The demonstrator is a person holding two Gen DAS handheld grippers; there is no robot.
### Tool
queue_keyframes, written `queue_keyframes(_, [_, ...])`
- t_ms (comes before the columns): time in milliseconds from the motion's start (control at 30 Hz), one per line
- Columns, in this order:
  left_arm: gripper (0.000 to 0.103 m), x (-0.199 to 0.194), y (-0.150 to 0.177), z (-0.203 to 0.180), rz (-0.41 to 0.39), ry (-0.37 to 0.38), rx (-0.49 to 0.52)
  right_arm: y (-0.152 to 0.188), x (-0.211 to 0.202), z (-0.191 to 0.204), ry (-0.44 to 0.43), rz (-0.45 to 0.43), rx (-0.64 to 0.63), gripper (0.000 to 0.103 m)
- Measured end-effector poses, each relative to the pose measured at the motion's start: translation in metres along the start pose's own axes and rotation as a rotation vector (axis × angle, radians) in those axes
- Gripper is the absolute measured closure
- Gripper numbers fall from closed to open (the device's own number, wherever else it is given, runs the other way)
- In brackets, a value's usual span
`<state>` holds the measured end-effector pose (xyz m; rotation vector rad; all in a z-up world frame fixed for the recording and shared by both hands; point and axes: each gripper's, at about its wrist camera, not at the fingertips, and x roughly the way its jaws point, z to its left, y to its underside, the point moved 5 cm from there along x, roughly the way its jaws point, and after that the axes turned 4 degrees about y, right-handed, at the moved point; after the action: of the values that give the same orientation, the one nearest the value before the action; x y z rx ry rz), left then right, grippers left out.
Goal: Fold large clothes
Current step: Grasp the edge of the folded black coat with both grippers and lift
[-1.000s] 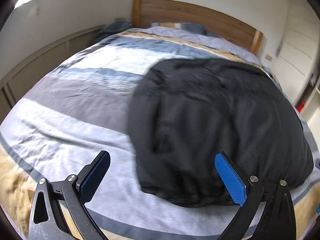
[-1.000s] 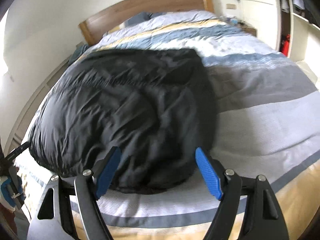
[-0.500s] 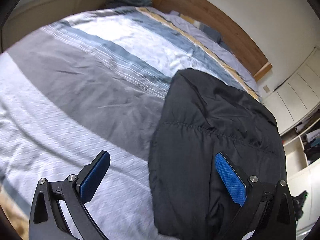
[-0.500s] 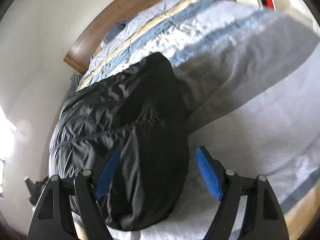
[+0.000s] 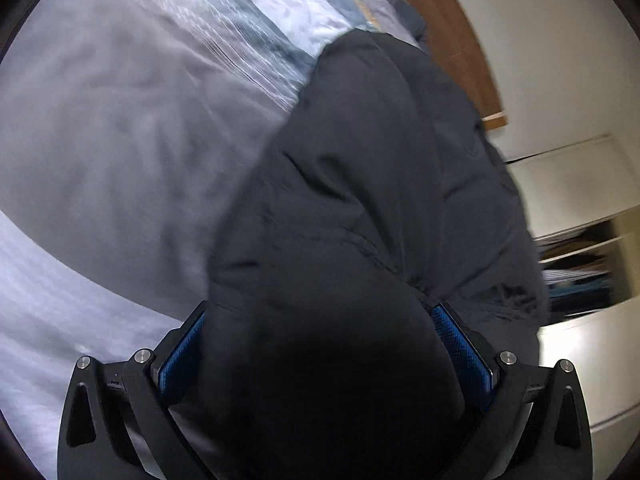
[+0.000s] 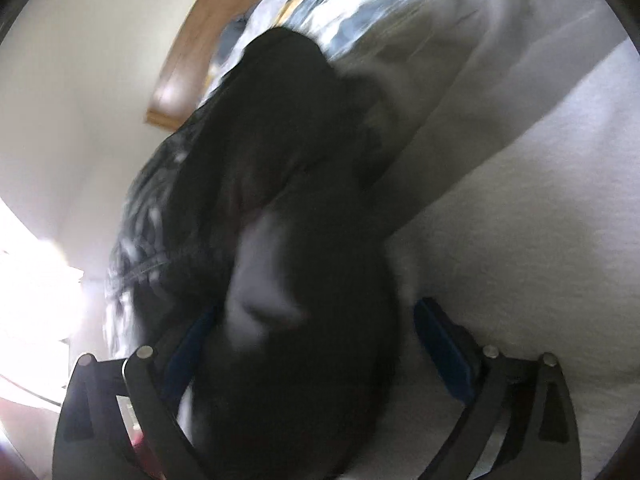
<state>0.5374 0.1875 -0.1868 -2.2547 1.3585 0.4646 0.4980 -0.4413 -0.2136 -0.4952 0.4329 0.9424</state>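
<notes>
My left gripper (image 5: 320,356) stands spread wide with a bulging fold of the black padded jacket (image 5: 360,200) filling the whole gap between its blue pads (image 5: 460,348); the fabric lies against both pads, but I cannot tell whether they squeeze it. My right gripper (image 6: 316,344) is opening its jaws, and the jacket (image 6: 304,280) bunches between them there too: it hides much of the left pad, while a sliver of light bedding shows between it and the right pad (image 6: 436,344). This view is blurred. Beyond both grippers the jacket stretches away in a long dark heap on the bed (image 5: 120,140), over the grey, white and blue striped cover. Past it stands the wooden headboard (image 5: 452,32), then the pale wall (image 5: 540,40) and open shelves (image 5: 580,264).
</notes>
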Motion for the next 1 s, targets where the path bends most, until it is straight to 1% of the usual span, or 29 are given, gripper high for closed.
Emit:
queue_keyframes(33, [0.001,0.002,0.004,-0.003,0.013,0.044,-0.002,0.002,0.009,0.008,-0.036,0.024,-0.016,0.004])
queue_keyframes(67, [0.001,0.005,0.008,-0.006,0.029,0.076,-0.002,0.005,0.019,0.017,-0.042,0.042,-0.053,0.002])
queue_keyframes(100, [0.001,0.008,0.013,-0.009,0.044,0.083,-0.005,0.006,0.026,0.021,-0.035,0.041,-0.067,0.0])
queue_keyframes(133, [0.001,0.01,0.016,-0.01,0.051,0.074,-0.009,0.005,0.03,0.022,-0.033,0.036,-0.066,0.0])
queue_keyframes(167, [0.001,0.012,0.018,-0.011,0.052,0.061,-0.018,0.003,0.035,0.021,-0.042,0.025,-0.048,0.0])
queue_keyframes(267, [0.001,0.02,0.026,-0.023,0.064,0.067,-0.014,-0.001,0.038,0.022,-0.039,0.01,-0.022,0.0])
queue_keyframes(300, [0.009,0.022,0.03,-0.031,0.059,0.073,-0.005,-0.001,0.037,0.023,-0.036,0.003,-0.021,0.0])
queue_keyframes(333, [0.017,0.023,0.034,-0.038,0.056,0.094,0.001,0.0,0.037,0.027,-0.034,-0.003,-0.024,0.001])
queue_keyframes(367, [0.034,0.022,0.037,-0.047,0.048,0.128,0.006,0.0,0.037,0.031,-0.036,-0.008,-0.029,0.002])
queue_keyframes(400, [0.048,0.02,0.038,-0.059,0.033,0.166,0.023,-0.001,0.036,0.038,-0.044,-0.013,-0.04,0.008])
queue_keyframes(433, [0.054,0.017,0.04,-0.071,0.021,0.184,0.05,-0.002,0.034,0.048,-0.064,-0.017,-0.055,0.013])
queue_keyframes(467, [0.063,0.014,0.042,-0.082,0.011,0.191,0.077,-0.002,0.031,0.056,-0.086,-0.022,-0.067,0.028])
queue_keyframes(500, [0.069,0.01,0.043,-0.094,0.003,0.192,0.103,-0.003,0.028,0.065,-0.103,-0.029,-0.082,0.042])
queue_keyframes(600, [0.074,-0.005,0.045,-0.127,-0.037,0.208,0.148,-0.007,0.014,0.102,-0.117,-0.045,-0.167,0.057])
queue_keyframes(667, [0.075,-0.017,0.047,-0.147,-0.054,0.224,0.171,-0.007,0.003,0.127,-0.123,-0.059,-0.227,0.061])
queue_keyframes(800, [0.075,-0.046,0.055,-0.189,-0.079,0.27,0.236,-0.003,-0.03,0.172,-0.163,-0.115,-0.305,0.062])
queue_keyframes(867, [0.075,-0.059,0.057,-0.201,-0.086,0.288,0.262,0.001,-0.049,0.188,-0.194,-0.142,-0.331,0.062])
queue_keyframes(933, [0.075,-0.07,0.065,-0.206,-0.089,0.289,0.286,0.009,-0.061,0.192,-0.219,-0.152,-0.335,0.062])
queue_keyframes(1000, [0.075,-0.07,0.073,-0.197,-0.082,0.274,0.279,0.02,-0.067,0.183,-0.216,-0.149,-0.33,0.062])
